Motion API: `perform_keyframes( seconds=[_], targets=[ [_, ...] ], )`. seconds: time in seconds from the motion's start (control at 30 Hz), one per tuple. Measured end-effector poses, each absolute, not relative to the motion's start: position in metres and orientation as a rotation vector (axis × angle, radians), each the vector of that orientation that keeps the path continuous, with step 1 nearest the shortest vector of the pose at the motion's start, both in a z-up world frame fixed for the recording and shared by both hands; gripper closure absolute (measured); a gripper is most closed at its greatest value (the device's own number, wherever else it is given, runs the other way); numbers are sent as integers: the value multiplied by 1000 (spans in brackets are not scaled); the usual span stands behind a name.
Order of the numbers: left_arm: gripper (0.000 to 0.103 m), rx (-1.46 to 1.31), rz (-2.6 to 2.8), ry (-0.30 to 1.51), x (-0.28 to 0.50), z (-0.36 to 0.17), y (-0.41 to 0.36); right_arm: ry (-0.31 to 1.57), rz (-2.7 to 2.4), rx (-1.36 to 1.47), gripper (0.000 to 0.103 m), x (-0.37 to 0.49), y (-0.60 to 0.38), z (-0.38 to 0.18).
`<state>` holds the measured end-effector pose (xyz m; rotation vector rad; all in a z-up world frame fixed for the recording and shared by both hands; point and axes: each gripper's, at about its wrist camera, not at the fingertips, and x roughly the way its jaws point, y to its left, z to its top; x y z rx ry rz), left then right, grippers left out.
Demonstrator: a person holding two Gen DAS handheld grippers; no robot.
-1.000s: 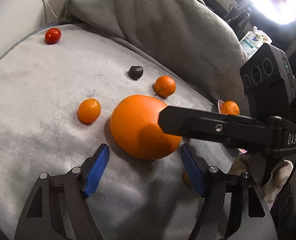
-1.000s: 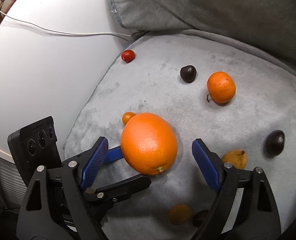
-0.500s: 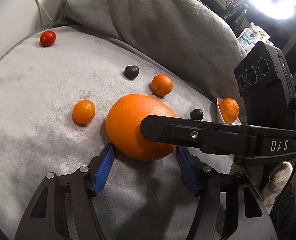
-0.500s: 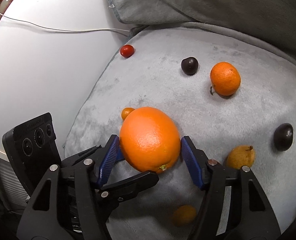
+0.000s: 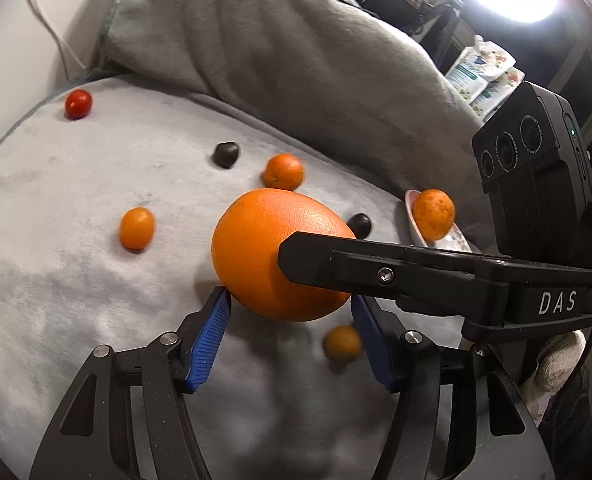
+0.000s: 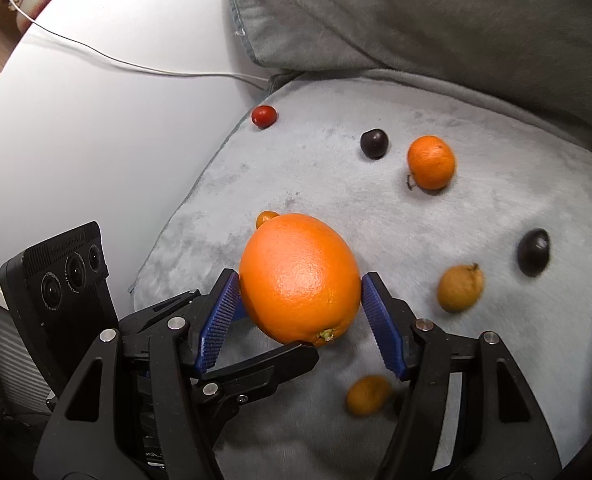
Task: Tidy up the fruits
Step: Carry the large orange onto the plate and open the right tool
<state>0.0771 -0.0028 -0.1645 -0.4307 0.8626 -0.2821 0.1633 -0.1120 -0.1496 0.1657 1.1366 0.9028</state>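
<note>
The large orange [image 5: 280,252] sits at the centre of both views, raised a little above the grey plush cushion [image 5: 56,208] and pinched from two sides at once.

In the left wrist view, going left to right: a red cherry tomato [image 5: 78,104] lies near the cushion's far left edge; a small orange kumquat [image 5: 137,227] rests well apart from it; a dark plum [image 5: 225,154] and a mandarin [image 5: 283,172] lie just beyond the large orange. The left hand-held gripper [image 5: 286,304] has its blue pads [image 5: 212,332] closed part-way, pressing the orange's lower flanks. A second dark fruit [image 5: 359,225] peeks out behind the orange, and a dull yellow-orange fruit [image 5: 342,342] lies blurred beside the right pad. Further right, a speckled orange fruit [image 5: 433,213] sits in a small pink dish [image 5: 416,228], with the other gripper's black body crossing in front.

In the right wrist view, the white surface [image 6: 96,140] with a thin white cable [image 6: 136,66] lies at left, beside the cushion. The right hand-held gripper [image 6: 300,308] likewise clamps the large orange [image 6: 300,280], both blue pads touching its sides, stem end down. To the right rest a brownish loquat-like fruit [image 6: 460,288] and a dark plum [image 6: 533,251].
</note>
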Motion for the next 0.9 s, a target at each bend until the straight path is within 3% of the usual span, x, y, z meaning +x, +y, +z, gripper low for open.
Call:
perform_keyframes(
  seconds=[0.9],
  targets=[
    [41,-294,-523,866,89,-135,-137,987,671,257,37,127,-266,-116]
  ],
)
